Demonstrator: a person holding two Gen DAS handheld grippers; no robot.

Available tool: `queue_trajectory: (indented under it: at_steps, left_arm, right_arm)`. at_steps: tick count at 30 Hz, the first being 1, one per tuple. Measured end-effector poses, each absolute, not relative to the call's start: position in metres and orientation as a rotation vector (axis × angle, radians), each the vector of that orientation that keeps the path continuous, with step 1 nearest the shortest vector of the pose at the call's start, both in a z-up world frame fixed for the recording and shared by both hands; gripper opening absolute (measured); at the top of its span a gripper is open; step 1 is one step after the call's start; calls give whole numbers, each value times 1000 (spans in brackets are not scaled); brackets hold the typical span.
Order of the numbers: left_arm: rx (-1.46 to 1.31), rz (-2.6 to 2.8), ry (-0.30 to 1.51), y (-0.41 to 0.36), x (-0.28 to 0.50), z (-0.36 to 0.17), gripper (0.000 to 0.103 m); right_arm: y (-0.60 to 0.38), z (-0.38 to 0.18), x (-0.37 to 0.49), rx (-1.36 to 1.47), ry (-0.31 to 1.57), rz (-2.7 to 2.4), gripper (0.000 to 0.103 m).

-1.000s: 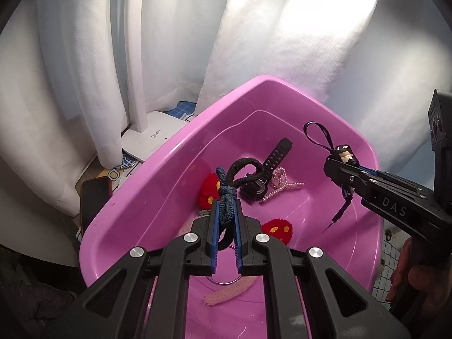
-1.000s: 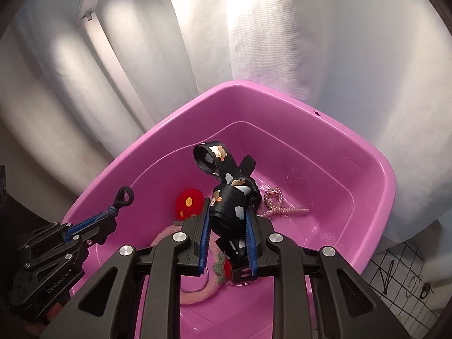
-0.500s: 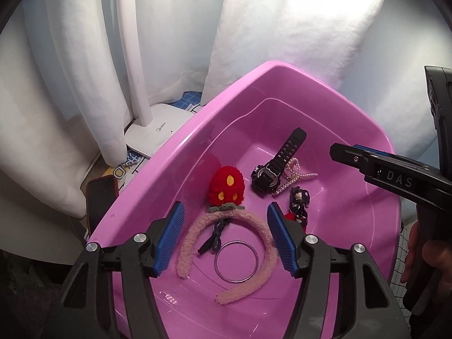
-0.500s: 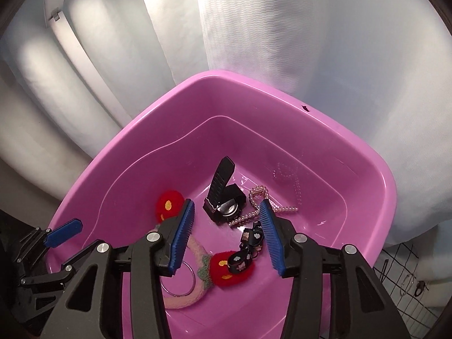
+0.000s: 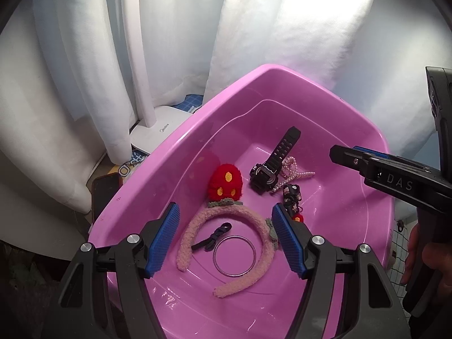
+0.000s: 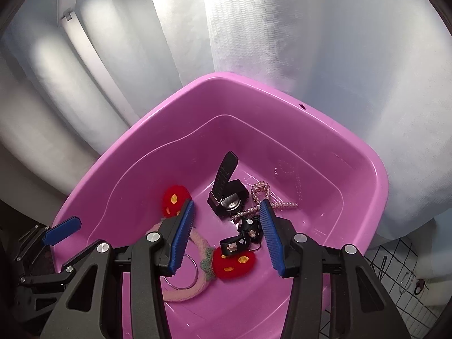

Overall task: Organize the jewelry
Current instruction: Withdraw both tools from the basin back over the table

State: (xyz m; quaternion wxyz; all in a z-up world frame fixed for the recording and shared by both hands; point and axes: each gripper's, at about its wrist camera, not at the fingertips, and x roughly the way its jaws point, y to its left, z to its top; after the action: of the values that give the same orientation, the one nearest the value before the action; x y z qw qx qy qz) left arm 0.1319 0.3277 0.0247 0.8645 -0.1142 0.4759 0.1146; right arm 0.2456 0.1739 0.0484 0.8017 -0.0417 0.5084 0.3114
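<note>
Both tools hover over a pink plastic basin point(image 5: 175, 152) that holds all the jewelry. Left hand-held gripper point(image 5: 226, 236): jaws apart and opening, blue pads clear of everything, nothing between them except the view down to the basin floor. Right hand-held gripper point(image 6: 227, 230): jaws partly apart, nothing gripped; the items seen between its pads lie on the basin floor below. Contents, left wrist view: a fuzzy pink headband point(image 5: 197, 226) with red strawberry-like plush ornaments, one of them point(image 5: 226, 182) at the top of its arch; a dark blue knotted cord point(image 5: 213, 237) and a thin metal bangle point(image 5: 234, 255) lying inside the headband's curve, the cord just beside the bangle. Further in, a black digital wristwatch point(image 5: 269, 166) lies with one strap pointing toward the far wall; a pearl bead strand point(image 5: 293, 171) touches its right side. A black strap with small printed motifs point(image 5: 291, 196) lies just below the watch, near the second red ornament point(image 6: 233, 260). Outside the basin, left side: a white lamp base point(image 5: 158, 128) with its stem point(image 5: 135, 56) rising in front of white curtain fabric point(image 5: 79, 56), and a dark phone point(image 5: 106, 195) lying beside the rim. A person's hand point(image 5: 423, 257) is partly visible at the right edge, holding the other tool's grip.
</note>
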Motion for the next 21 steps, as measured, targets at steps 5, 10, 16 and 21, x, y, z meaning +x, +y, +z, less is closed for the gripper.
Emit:
queue_trajectory:
  at_steps: [5,10,16,21]
  left_arm:
    - [-238,252,981,325,124,30,67]
    - [-235,257,961,319,114,36,67]
    - [-232,261,929,308,98,47,67]
    - [-230,264,899,294,84,55,70]
  right_arm:
    - [168,55,238,-90,1074,675,47]
    - [160,65,226,-88,1049,687,49]
    - [144,77,210,-82,1017,694,54]
    - [121,86,193,-73,987,689,58]
